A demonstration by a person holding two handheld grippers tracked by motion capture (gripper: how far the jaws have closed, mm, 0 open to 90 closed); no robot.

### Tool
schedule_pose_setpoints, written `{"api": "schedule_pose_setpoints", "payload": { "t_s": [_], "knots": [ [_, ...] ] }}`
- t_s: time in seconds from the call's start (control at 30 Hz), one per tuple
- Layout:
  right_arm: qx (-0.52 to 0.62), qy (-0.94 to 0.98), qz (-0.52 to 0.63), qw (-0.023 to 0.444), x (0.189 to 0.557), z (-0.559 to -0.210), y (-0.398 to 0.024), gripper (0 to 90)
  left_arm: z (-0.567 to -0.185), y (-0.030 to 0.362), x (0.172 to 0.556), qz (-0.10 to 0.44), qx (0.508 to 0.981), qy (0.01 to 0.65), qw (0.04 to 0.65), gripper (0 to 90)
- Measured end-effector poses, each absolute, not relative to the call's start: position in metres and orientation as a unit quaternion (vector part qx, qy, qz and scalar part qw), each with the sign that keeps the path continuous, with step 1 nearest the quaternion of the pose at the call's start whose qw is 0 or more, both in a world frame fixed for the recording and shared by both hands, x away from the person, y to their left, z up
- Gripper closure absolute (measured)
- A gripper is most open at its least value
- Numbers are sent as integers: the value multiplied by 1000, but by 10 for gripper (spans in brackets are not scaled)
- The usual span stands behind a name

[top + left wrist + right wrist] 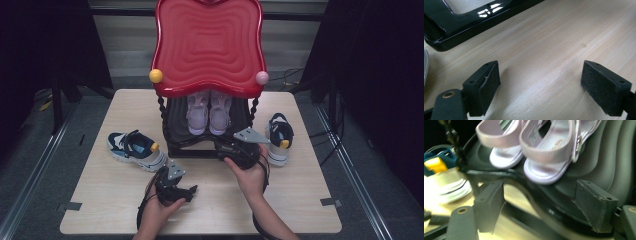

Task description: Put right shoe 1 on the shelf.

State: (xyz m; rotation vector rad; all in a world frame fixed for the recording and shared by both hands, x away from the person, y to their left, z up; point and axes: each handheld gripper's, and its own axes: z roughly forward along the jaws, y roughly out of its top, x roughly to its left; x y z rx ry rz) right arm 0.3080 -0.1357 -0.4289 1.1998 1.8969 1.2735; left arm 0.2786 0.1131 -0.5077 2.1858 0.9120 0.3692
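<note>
I see the light wooden table [210,210] with a two-tier shoe rack [172,135] standing at its far middle, its glossy red top shelf [207,45] carrying a yellow knob [156,76] at one front corner and a pink knob [262,77] at the other. On the dark lower shelf [599,165] sits a pair of lilac sandals [209,111], side by side and touching, heels toward me. A navy and white sneaker [135,149] lies on the table left of the rack, and its mate [278,137] stands just beside the rack's right post. My right gripper [235,145] sits at the front edge of the lower shelf, just short of the sandals; its jaws stand apart with nothing between the pads [491,202], and the nearer sandal [549,157] lies just beyond them. My left gripper [192,190] rests low over the bare table in front of the rack, jaws wide apart and empty, the rack's black base [474,27] just ahead.
</note>
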Motion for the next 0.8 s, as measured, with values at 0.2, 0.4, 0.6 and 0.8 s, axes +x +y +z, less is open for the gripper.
{"api": "schedule_pose_setpoints", "payload": {
  "t_s": [0.2, 0.4, 0.6, 0.8],
  "knots": [
    [423, 730, 475, 252, 296, -434, -145, 205, -508, 113, 279, 143, 849, 355, 364, 153],
    [406, 742, 479, 237, 286, -438, -151, 198, -508, 113, 279, 143, 850, 354, 363, 153],
    [389, 760, 479, 203, 279, -447, -157, 164, -508, 113, 279, 143, 850, 354, 363, 153],
    [382, 772, 472, 190, 273, -454, -161, 143, -508, 113, 279, 143, 849, 355, 364, 153]
  ]
}}
